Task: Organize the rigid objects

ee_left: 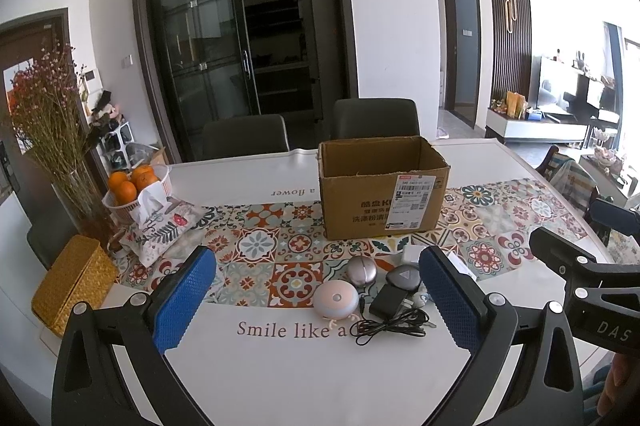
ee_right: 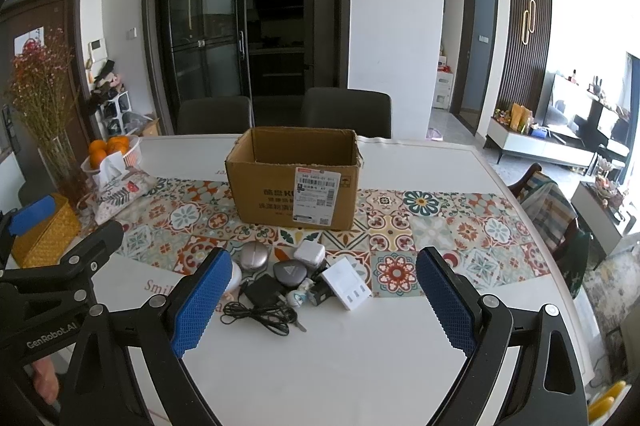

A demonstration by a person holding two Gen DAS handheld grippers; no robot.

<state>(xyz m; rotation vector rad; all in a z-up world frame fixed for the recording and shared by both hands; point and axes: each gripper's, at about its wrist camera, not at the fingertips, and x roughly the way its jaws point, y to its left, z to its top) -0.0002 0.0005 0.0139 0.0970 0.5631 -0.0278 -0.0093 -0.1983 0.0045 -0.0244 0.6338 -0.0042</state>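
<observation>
An open cardboard box (ee_left: pixel 382 186) (ee_right: pixel 294 178) stands on the patterned runner. In front of it lies a cluster of small items: a round pink-white device (ee_left: pixel 335 300), a silver oval case (ee_left: pixel 361 269) (ee_right: pixel 254 255), a dark triangular gadget (ee_left: pixel 403 276) (ee_right: pixel 290 272), a black adapter with coiled cable (ee_left: pixel 390 324) (ee_right: pixel 262 312), a white charger cube (ee_right: pixel 309 252) and a white multi-port box (ee_right: pixel 347 283). My left gripper (ee_left: pixel 320 302) hovers open above the near table edge, the cluster between its blue fingers (ee_left: pixel 185 300). My right gripper (ee_right: pixel 320 300) is open too, nothing held.
At the left are a glass vase of dried flowers (ee_left: pixel 52 146), a basket of oranges (ee_left: pixel 134 182), a fabric tissue pouch (ee_left: pixel 160 226) and a woven yellow box (ee_left: pixel 72 286). Two dark chairs (ee_left: pixel 244 136) stand behind the white table (ee_left: pixel 304 378). A draped chair (ee_right: pixel 556 210) sits at right.
</observation>
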